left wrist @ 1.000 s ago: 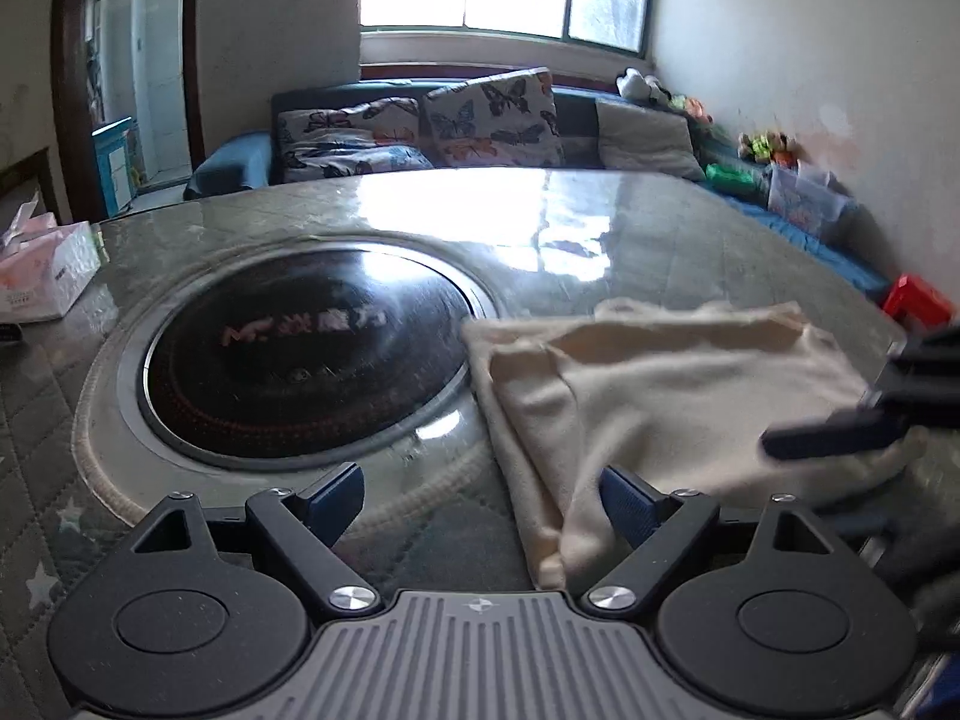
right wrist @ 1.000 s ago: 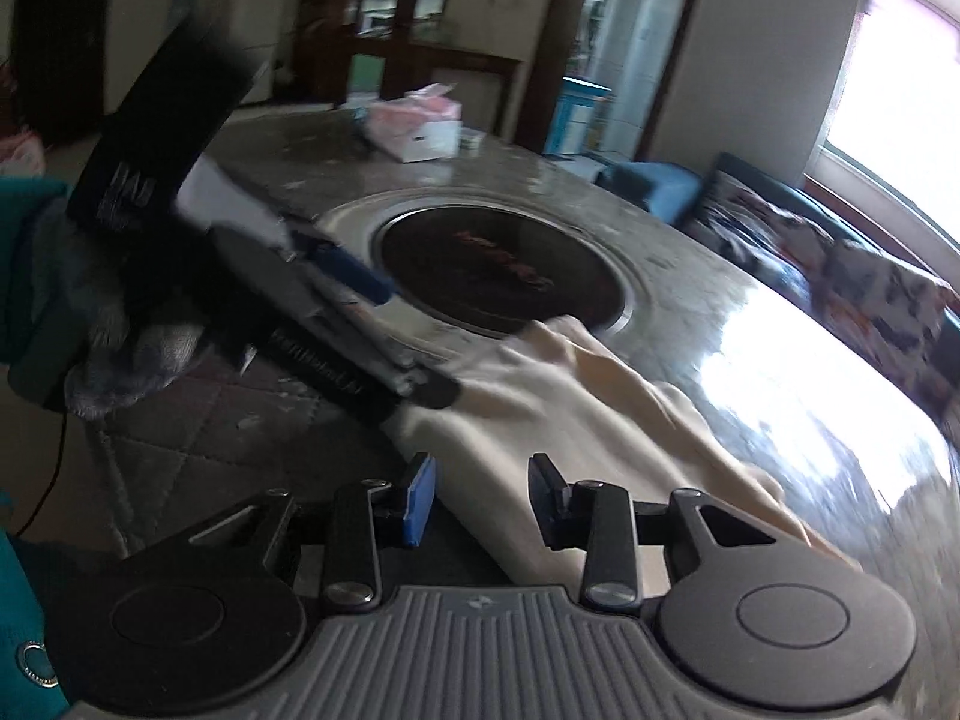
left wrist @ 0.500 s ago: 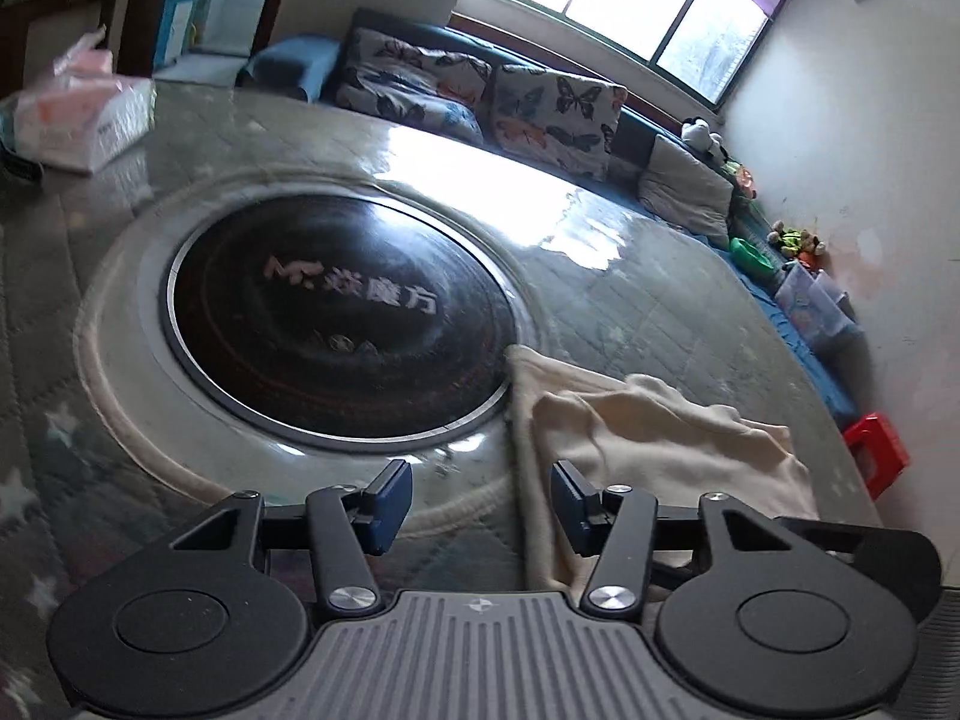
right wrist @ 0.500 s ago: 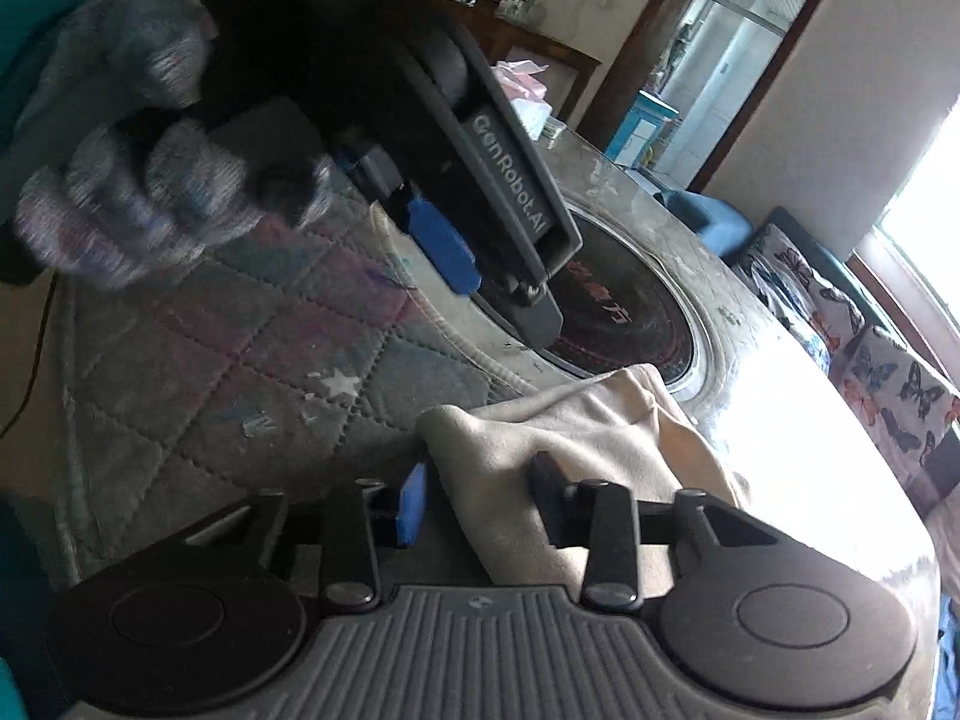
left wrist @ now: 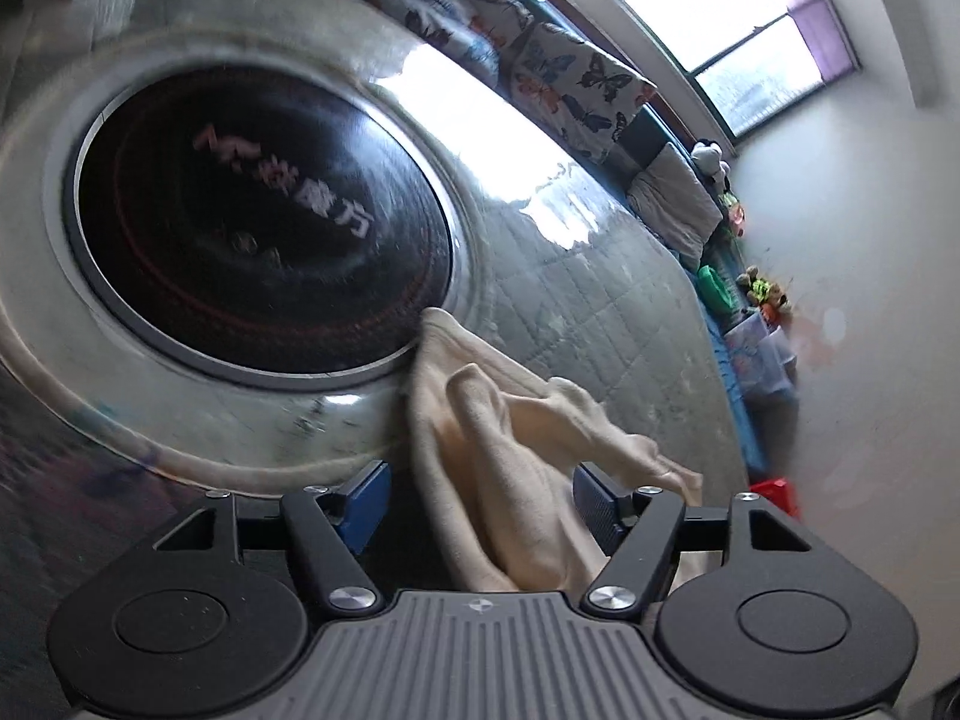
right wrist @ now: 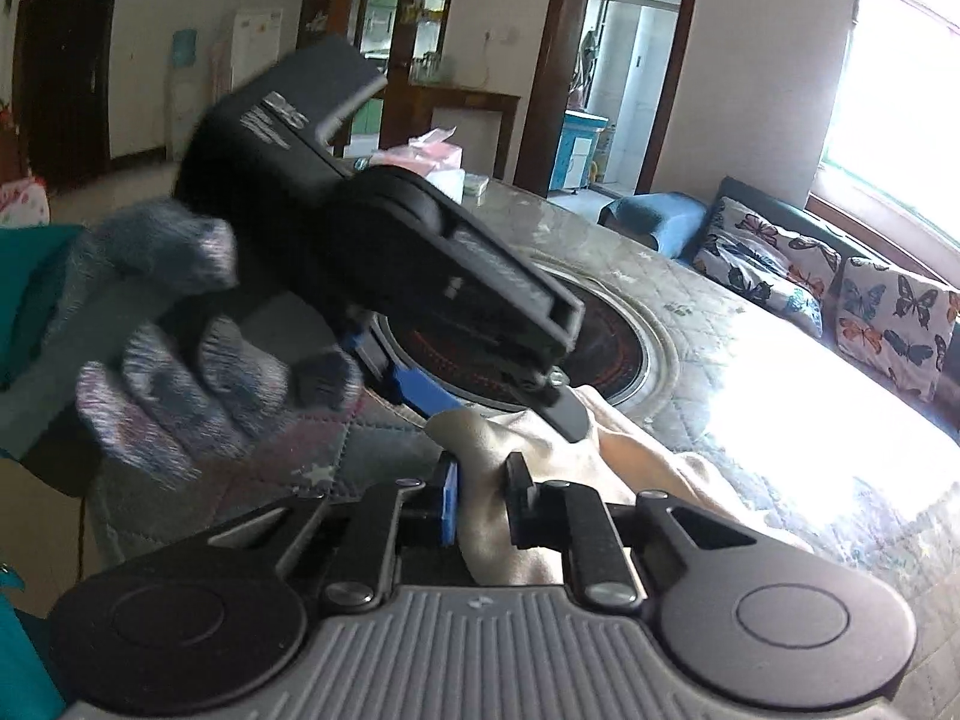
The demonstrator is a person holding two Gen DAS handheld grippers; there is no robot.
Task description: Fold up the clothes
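Here the left hand-held gripper [left wrist: 477, 507] points down at the surface [left wrist: 576, 276] with its view rolled steeply to one side, and a gloved hand [right wrist: 180, 354] wraps its handle in the right wrist view. Its jaws are opening, standing fairly wide, with a bunched fold of the cream garment [left wrist: 510, 450] lying between the fingers; whether either pad touches the cloth cannot be told.

The right hand-held gripper [right wrist: 483, 501] also points down toward the surface. Its jaws are narrow and closing, with the garment's near edge pinched between the blue pad [right wrist: 447, 504] and the black one.

One garment is in sight, crumpled on the quilted surface cover, its far corner reaching the metal rim of the single round dark cooktop [left wrist: 258, 222] set into the surface. One pink tissue box [right wrist: 429, 159] stands beyond the cooktop. Two butterfly-print cushions [right wrist: 840, 300] sit on the sofa by the window.
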